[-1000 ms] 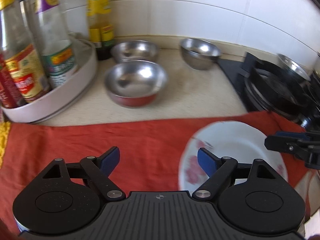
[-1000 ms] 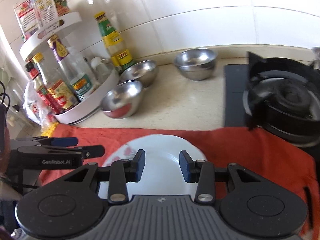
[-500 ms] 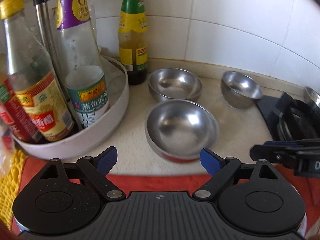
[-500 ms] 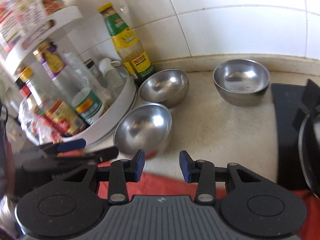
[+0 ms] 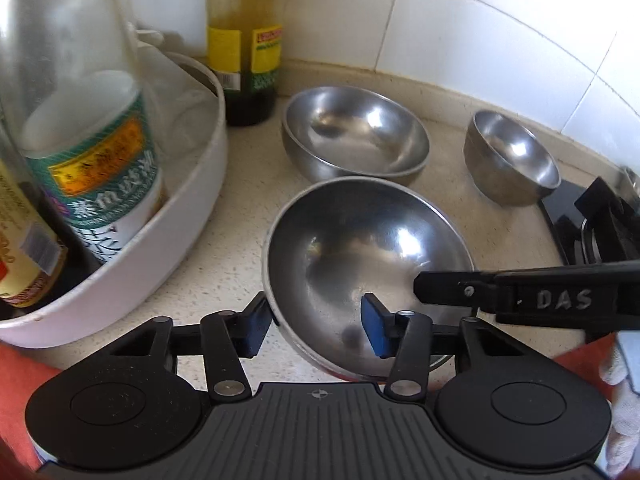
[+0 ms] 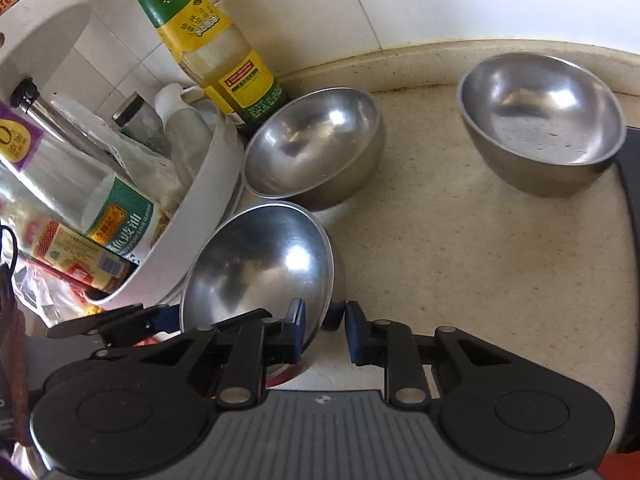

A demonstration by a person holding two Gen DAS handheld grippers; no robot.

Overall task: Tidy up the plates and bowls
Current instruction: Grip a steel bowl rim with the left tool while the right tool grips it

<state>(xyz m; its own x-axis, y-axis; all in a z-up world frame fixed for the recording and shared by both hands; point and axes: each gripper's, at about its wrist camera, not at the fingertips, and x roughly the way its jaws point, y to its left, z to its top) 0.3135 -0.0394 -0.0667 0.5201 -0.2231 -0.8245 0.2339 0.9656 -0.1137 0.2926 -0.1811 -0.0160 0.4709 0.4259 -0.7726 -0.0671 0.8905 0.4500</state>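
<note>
Both grippers having come forward from the red cloth, the left gripper (image 5: 316, 326), its jaws just closing, is seemingly clamping the nearest steel bowl (image 5: 360, 256) on the counter (image 5: 240, 240), while the right gripper (image 6: 323, 332), also just closing, is gripping that bowl's (image 6: 256, 268) right rim.

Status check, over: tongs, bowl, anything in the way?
Left tongs and right tongs just closed on opposite rims of near bowl. Bowl empty. Second bowl close behind, white bottle tray close beside.
</note>
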